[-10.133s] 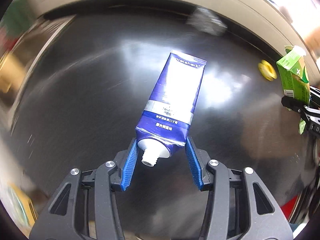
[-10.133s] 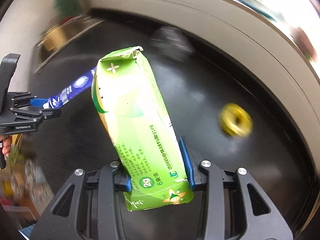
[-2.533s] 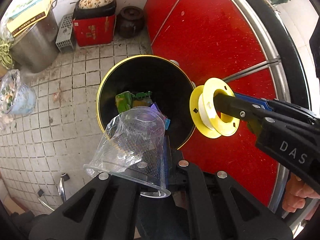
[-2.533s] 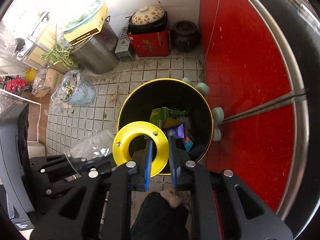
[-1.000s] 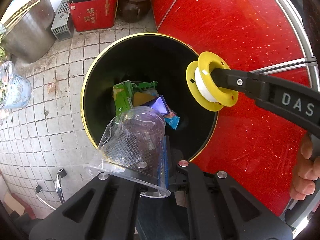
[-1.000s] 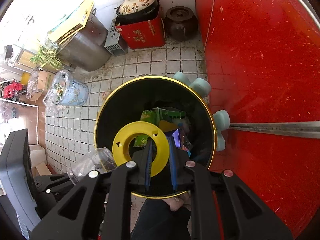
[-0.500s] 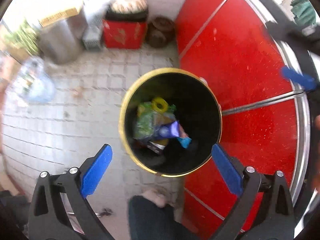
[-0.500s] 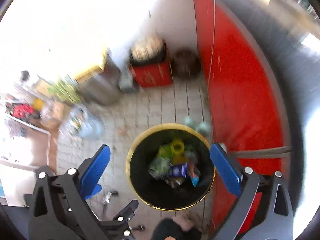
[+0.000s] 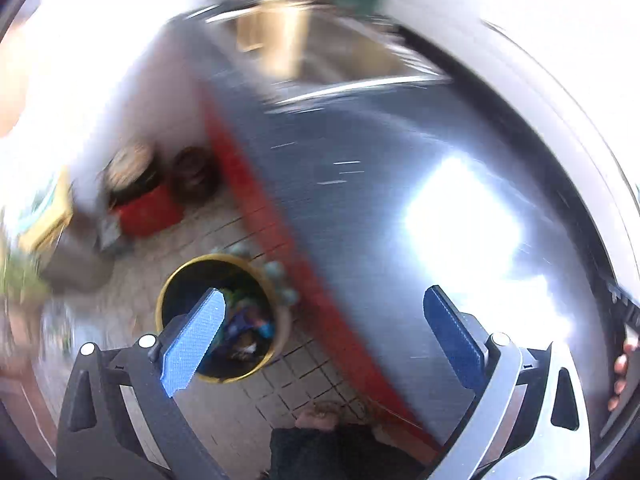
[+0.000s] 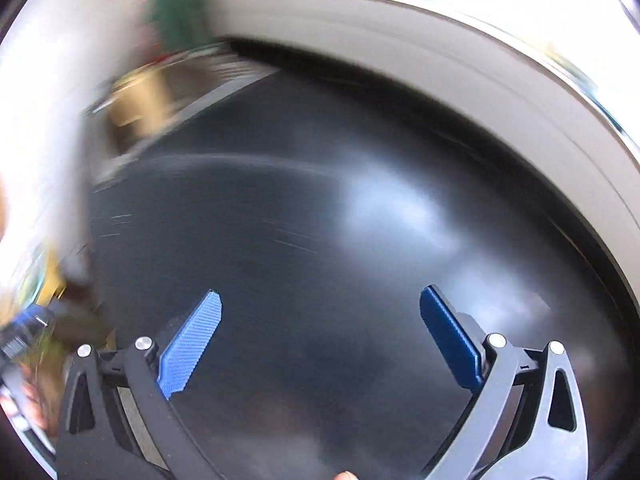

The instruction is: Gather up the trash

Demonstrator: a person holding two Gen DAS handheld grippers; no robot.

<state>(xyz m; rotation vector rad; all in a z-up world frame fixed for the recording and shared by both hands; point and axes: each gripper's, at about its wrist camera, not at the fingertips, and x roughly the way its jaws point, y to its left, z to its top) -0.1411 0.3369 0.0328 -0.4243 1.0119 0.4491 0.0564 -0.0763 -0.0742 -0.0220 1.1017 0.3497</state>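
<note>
Both views are motion-blurred. My left gripper (image 9: 324,316) is open and empty, above the edge of the dark glossy table (image 9: 400,200). Below it on the tiled floor stands the black trash bin with a yellow rim (image 9: 276,344); green, blue and other trash (image 9: 244,320) lies inside, partly hidden by my left finger pad (image 9: 192,336). My right gripper (image 10: 320,320) is open and empty over the dark tabletop (image 10: 320,220). No trash shows on the tabletop in either view.
The table's red side (image 9: 280,248) drops to the tiled floor (image 9: 280,384). A red box with pots (image 9: 144,208) and a metal drum (image 9: 76,264) stand by the white wall. A wooden item (image 10: 140,104) lies at the table's far end.
Both grippers have swung up from over the bin to the tabletop. The bin has slid low and left in the left view and out of the right view. Both stay open and empty.
</note>
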